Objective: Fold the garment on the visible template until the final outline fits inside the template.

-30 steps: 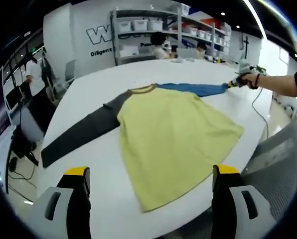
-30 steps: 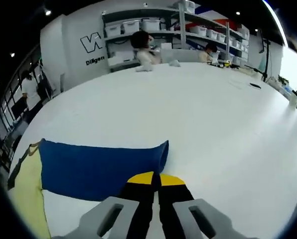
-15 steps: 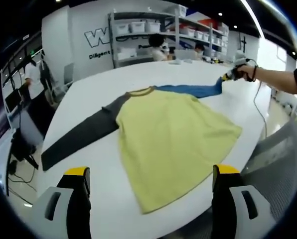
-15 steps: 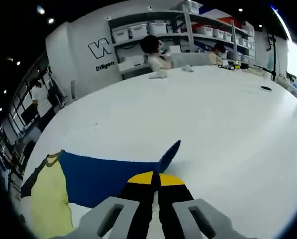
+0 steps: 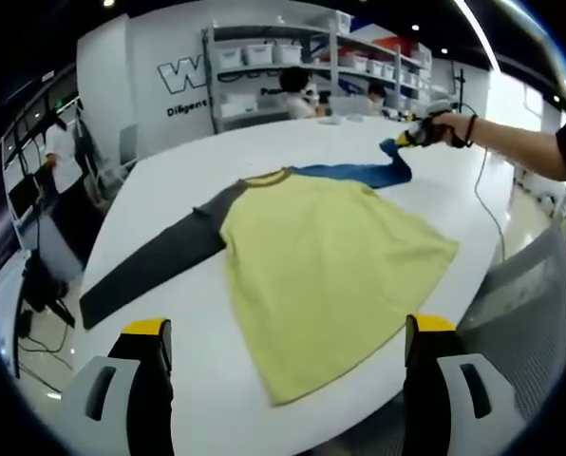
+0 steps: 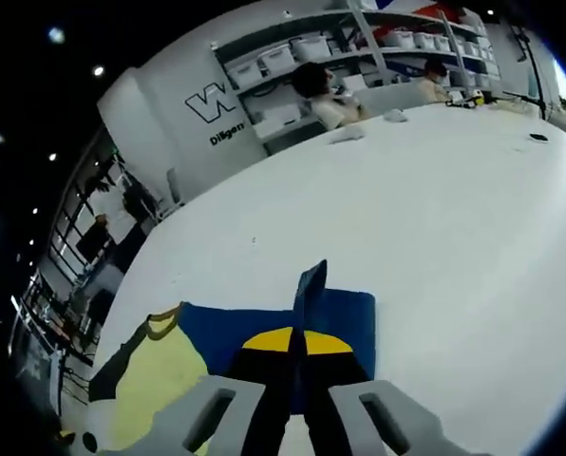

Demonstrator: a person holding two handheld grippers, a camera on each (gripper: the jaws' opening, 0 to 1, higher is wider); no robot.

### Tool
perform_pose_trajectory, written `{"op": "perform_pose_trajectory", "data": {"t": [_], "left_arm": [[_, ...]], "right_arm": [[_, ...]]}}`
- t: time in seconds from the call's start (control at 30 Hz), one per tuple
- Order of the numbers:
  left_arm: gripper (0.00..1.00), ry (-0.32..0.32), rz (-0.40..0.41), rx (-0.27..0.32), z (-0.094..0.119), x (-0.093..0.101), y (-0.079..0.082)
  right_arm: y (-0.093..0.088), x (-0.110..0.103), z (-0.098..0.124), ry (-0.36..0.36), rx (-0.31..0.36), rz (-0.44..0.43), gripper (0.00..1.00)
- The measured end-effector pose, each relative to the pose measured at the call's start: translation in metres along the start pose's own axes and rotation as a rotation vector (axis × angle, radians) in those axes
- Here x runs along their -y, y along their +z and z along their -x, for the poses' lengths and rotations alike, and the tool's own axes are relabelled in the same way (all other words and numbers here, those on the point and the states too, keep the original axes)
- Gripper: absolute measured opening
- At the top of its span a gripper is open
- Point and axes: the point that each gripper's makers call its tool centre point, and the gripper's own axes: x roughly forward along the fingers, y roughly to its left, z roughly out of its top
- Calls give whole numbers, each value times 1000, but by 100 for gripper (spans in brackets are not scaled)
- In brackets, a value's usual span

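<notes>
A long-sleeved shirt lies flat on the white table (image 5: pixel 169 171): yellow body (image 5: pixel 326 261), dark grey sleeve (image 5: pixel 155 261) stretching left, blue sleeve (image 5: pixel 359 174) toward the far right. In the left gripper view my left gripper (image 5: pixel 288 337) stands open above the near table edge, short of the shirt's hem. A person's hand holds my right gripper (image 5: pixel 411 140) at the far right, shut on the blue sleeve's cuff, lifted and folded back. In the right gripper view the right gripper (image 6: pixel 297 347) pinches the raised blue cuff (image 6: pixel 310 285) over the blue sleeve (image 6: pixel 254 328).
Shelves with white bins (image 5: pixel 273 52) and seated people (image 5: pixel 297 90) are beyond the table's far side. A cable (image 5: pixel 482 204) hangs from the right gripper across the table's right edge. A person stands at the far left (image 5: pixel 46 171).
My right gripper has lifted the blue cuff and carried it back toward the shirt's body, folding the sleeve over itself. The left gripper has held still.
</notes>
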Motion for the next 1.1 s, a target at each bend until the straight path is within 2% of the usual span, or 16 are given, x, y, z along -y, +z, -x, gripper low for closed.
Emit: {"op": "perform_pose_trajectory", "data": {"t": [0.37,0.5,0.83,1.1], "left_arm": [[99,4,-3,-4,5,-1,-5],[99,7,-4,-3,5,-1,-4],[99,5,-12,0,3,1,-3],[99,13,-15,-1,5,-1,-3]], "right_arm": [[-22,-59,-10,107,-32,-20,0],[-26,-76,-13,136,-37,-12,0],[-32,-115,-19,195,-45,-62,0],[-42,-155,-24,247,-69,-16,0]]}}
